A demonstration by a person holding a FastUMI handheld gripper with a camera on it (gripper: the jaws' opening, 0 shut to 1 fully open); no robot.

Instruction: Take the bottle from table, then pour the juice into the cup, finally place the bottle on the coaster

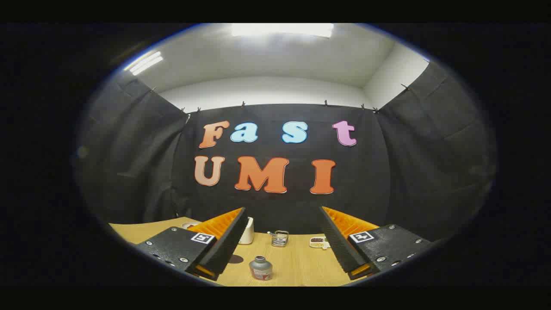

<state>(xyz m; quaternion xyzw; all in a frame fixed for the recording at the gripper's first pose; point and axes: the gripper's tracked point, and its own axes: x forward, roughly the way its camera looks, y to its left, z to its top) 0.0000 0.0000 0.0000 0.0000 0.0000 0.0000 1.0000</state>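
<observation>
gripper (284, 234) released, fingers spread wide, nothing between them | bottle (261, 268) upright on wooden table (297, 267), low between the fingers, untouched | dark coaster (236, 258) just beside left finger, left of bottle | beyond: white cup (247, 231), glass jar (280, 238), small tray (319, 242) | path to bottle unblocked

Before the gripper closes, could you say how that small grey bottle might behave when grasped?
The small grey bottle stands upright between the open gripper fingers, untouched. It looks squat and wide-based, so probably hard to tip. Its rounded, smooth-looking body may slip or turn under uneven pressure. Any juice inside would add weight.
</observation>
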